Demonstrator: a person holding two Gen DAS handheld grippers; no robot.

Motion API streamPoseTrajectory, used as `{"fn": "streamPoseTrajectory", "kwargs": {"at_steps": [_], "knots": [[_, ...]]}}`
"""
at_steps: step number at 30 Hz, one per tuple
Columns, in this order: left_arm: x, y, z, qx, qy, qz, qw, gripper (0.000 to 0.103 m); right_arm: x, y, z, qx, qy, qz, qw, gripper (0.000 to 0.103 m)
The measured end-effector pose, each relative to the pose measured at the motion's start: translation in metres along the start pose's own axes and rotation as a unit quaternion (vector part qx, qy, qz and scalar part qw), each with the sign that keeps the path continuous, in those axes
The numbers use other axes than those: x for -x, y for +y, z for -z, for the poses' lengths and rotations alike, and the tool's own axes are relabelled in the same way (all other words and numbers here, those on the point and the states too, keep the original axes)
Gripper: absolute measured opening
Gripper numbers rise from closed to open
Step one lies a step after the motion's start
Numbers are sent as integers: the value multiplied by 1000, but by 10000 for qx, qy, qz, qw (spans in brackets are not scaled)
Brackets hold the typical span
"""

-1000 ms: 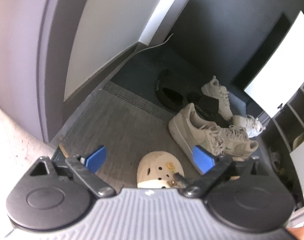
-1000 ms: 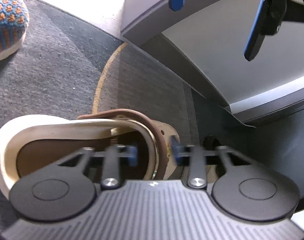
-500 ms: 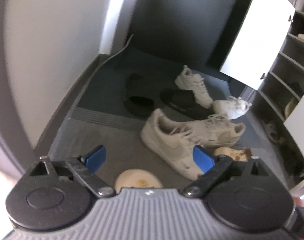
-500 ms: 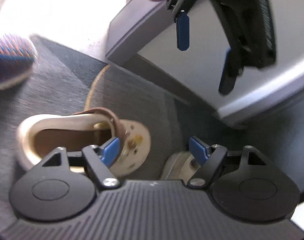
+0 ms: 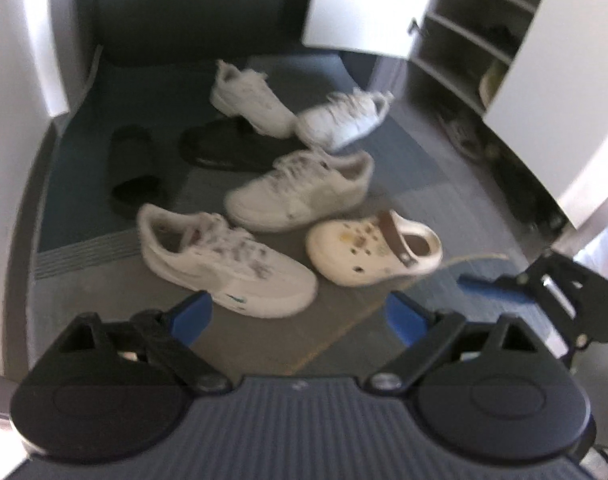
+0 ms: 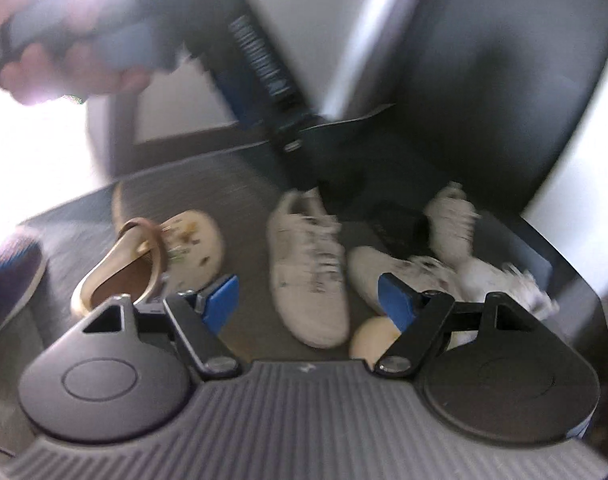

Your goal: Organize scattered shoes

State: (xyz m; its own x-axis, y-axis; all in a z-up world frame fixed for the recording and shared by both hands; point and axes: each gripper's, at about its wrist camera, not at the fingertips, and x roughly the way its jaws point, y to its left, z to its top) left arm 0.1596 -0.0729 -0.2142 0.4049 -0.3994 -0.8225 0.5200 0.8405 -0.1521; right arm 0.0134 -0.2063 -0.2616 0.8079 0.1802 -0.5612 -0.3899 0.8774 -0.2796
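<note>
Left wrist view: left gripper (image 5: 299,314) is hanging over the floor (image 5: 404,160) with fingers spread and nothing between them. Scattered shoes are lying ahead: a near white sneaker (image 5: 223,260), its mate (image 5: 299,192) behind, a cream clog (image 5: 374,246) just beside, two black slides and another white pair further back. The open shoe cabinet (image 5: 464,40) is standing at right. Right gripper (image 6: 308,300) is also empty, fingers apart. Judged step: between pickups. Next move calls for descending on one shoe's collar.
</note>
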Motion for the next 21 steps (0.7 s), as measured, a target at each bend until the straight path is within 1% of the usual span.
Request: {"fn": "streamPoseTrajectory", "kwargs": {"at_steps": [2,5,7,8,9,11,12,13,14,15,16,17,18,20,21], "knots": [[-11,-9,0,-63,68,-16,10000,95,5,-12,22,-376,-27,297,9988,79],[-43,-36,-1,-491,117,-148,9986,95,9,-22,48,-708,-64,602,9957,79],[-61,-48,-1,-644,136,-174,9977,95,13,-30,76,-1081,-66,878,9902,79],[-73,-56,-4,-695,137,-169,9973,95,15,-32,82,-1191,-57,938,9884,79],[-95,-68,-8,-749,130,-150,9970,95,15,-34,90,-1335,-29,1014,9858,79],[-117,-82,-13,-747,104,-125,9971,95,14,-39,112,-1850,120,1243,9748,79],[-138,-95,-19,-739,74,-103,9972,95,12,-43,121,-2097,239,1302,9688,79],[-148,-102,-21,-741,65,-92,9972,94,11,-47,129,-2301,341,1361,9630,79],[-160,-110,-25,-778,14,-109,9969,91,11,-52,134,-2421,412,1453,9584,79],[-176,-125,-32,-911,-197,-227,9954,90,11,-59,139,-2552,491,1598,9523,79],[-187,-140,-36,-1104,-526,-435,9915,90,11,-64,142,-2616,526,1705,9485,79],[-196,-151,-38,-1252,-749,-577,9876,90,12,-69,145,-2690,546,1823,9442,79],[-205,-160,-40,-1353,-898,-631,9847,90,14,-76,148,-2771,531,1952,9393,79],[-216,-169,-43,-1423,-998,-688,9824,90,18,-85,152,-2878,495,2128,9324,79],[-226,-175,-43,-1450,-1023,-781,9810,90,19,-89,154,-2919,496,2215,9291,79]]}}
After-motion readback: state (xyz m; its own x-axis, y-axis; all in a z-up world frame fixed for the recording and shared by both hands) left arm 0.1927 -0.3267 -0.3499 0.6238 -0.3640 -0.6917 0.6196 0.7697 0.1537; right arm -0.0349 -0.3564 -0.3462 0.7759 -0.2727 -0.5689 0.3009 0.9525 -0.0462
